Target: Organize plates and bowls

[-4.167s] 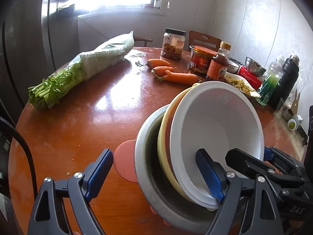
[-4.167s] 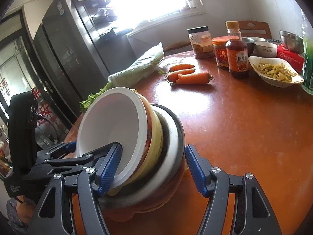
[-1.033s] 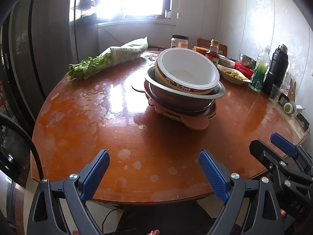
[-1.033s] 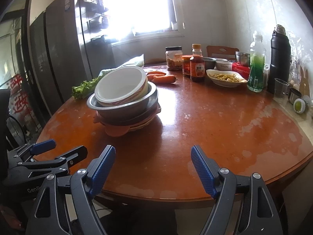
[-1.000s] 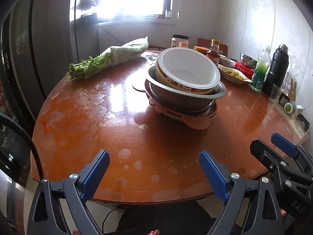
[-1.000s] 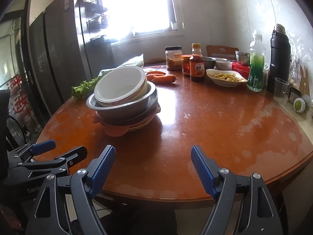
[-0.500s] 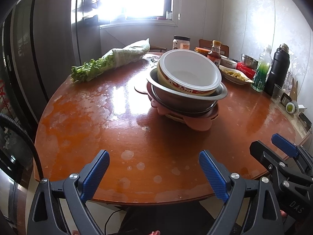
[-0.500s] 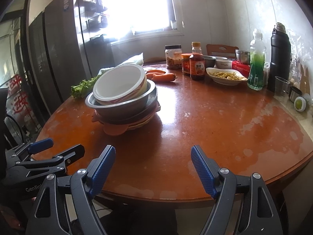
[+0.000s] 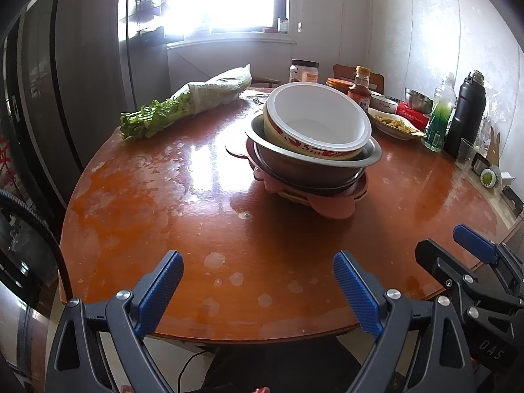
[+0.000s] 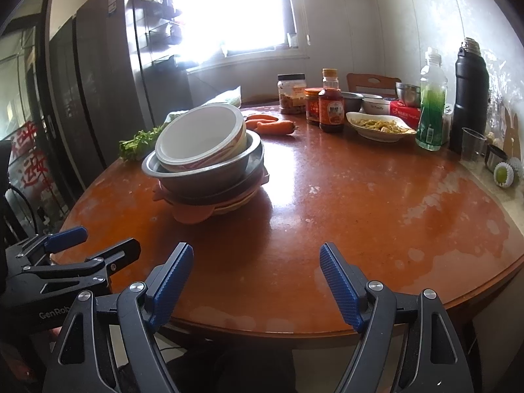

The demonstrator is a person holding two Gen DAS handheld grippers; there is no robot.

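Note:
A stack of dishes stands on the round wooden table (image 9: 196, 222). On top a white bowl (image 9: 319, 119) with a red pattern leans inside a steel bowl (image 9: 304, 163), which rests on pink and cream plates (image 9: 330, 201). The same white bowl (image 10: 201, 139), steel bowl (image 10: 209, 172) and plates (image 10: 193, 214) appear in the right wrist view. My left gripper (image 9: 258, 290) hangs open over the table's near edge, well short of the stack. Beside it my right gripper (image 10: 255, 281) is open too, with nothing between its fingers.
Bundled greens (image 9: 183, 108) lie at the far left, carrots (image 10: 273, 126) behind the stack. Jars and a sauce bottle (image 10: 330, 106), a dish of food (image 10: 380, 126), a green bottle (image 10: 432, 104), a black flask (image 10: 468, 95) and a plastic cup (image 10: 471, 149) line the right side.
Four seconds ago both grippers were at the tilted stack, each with a finger inside it. Now the stack rests on the table and both grippers sit back at the near edge. Nothing has moved over the last second.

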